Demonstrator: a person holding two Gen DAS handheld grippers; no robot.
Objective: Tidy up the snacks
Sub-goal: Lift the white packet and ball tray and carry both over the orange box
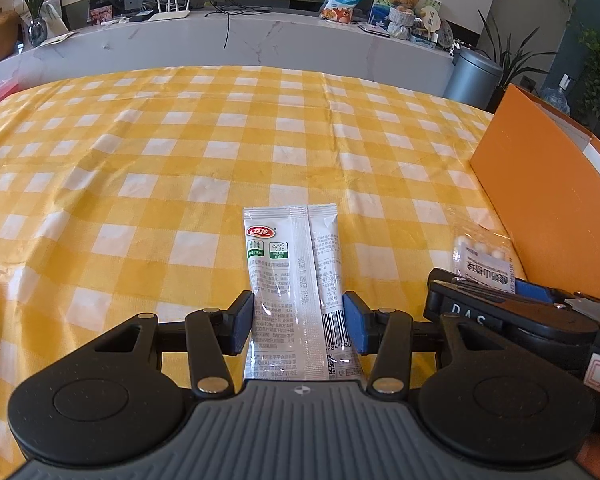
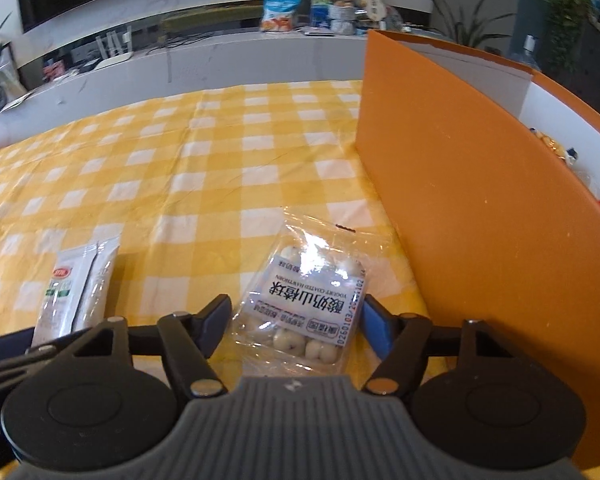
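Observation:
A long white snack packet (image 1: 294, 280) with a red logo sits between the blue pads of my left gripper (image 1: 298, 322), which is shut on its lower half. It also shows at the left of the right wrist view (image 2: 76, 292). A clear bag of yogurt-coated hawthorn balls (image 2: 308, 304) lies between the fingers of my right gripper (image 2: 296, 326), whose pads press its two sides. The bag also shows in the left wrist view (image 1: 485, 258), with the right gripper's body under it. An orange box (image 2: 480, 216) stands just right of the bag.
The table is covered with a yellow and white checked cloth (image 1: 220, 152). The orange box (image 1: 548, 208) has a white inside holding some snacks (image 2: 556, 148). A grey counter (image 1: 260, 40) with a snack bag, a teddy bear and plants runs behind the table.

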